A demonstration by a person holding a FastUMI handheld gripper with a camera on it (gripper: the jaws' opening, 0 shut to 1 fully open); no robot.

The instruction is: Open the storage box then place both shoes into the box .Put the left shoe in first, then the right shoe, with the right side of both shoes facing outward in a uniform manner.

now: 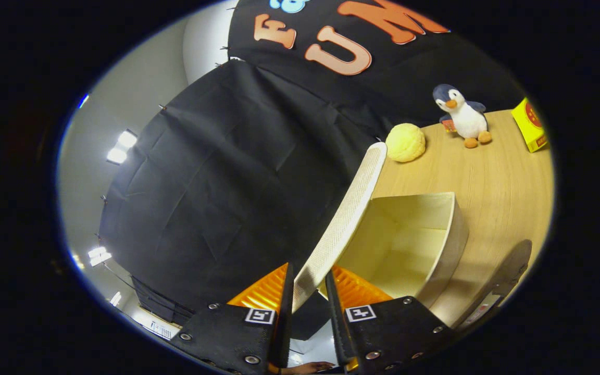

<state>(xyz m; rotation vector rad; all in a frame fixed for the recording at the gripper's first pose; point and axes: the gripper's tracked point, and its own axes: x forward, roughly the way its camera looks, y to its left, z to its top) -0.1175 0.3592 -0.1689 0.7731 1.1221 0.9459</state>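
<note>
Storage box [438,245] on table [492,172], lid [344,219] raised, interior bare | lid edge sits between my gripper [309,284] fingers, apparently pinched; I judge it light, stiff, textured, best held at that free edge | shoe [503,281] just beside box | no legible writing; yellow carton [529,125] label unread.

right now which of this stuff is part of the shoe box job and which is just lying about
Part of the job:
- storage box, open and empty inside
- its lid, swung up, gripped between the fingers of the tool

Just lying about:
- plush penguin
- round yellow bun-like toy
- small yellow carton
- wooden table they all sit on
</note>
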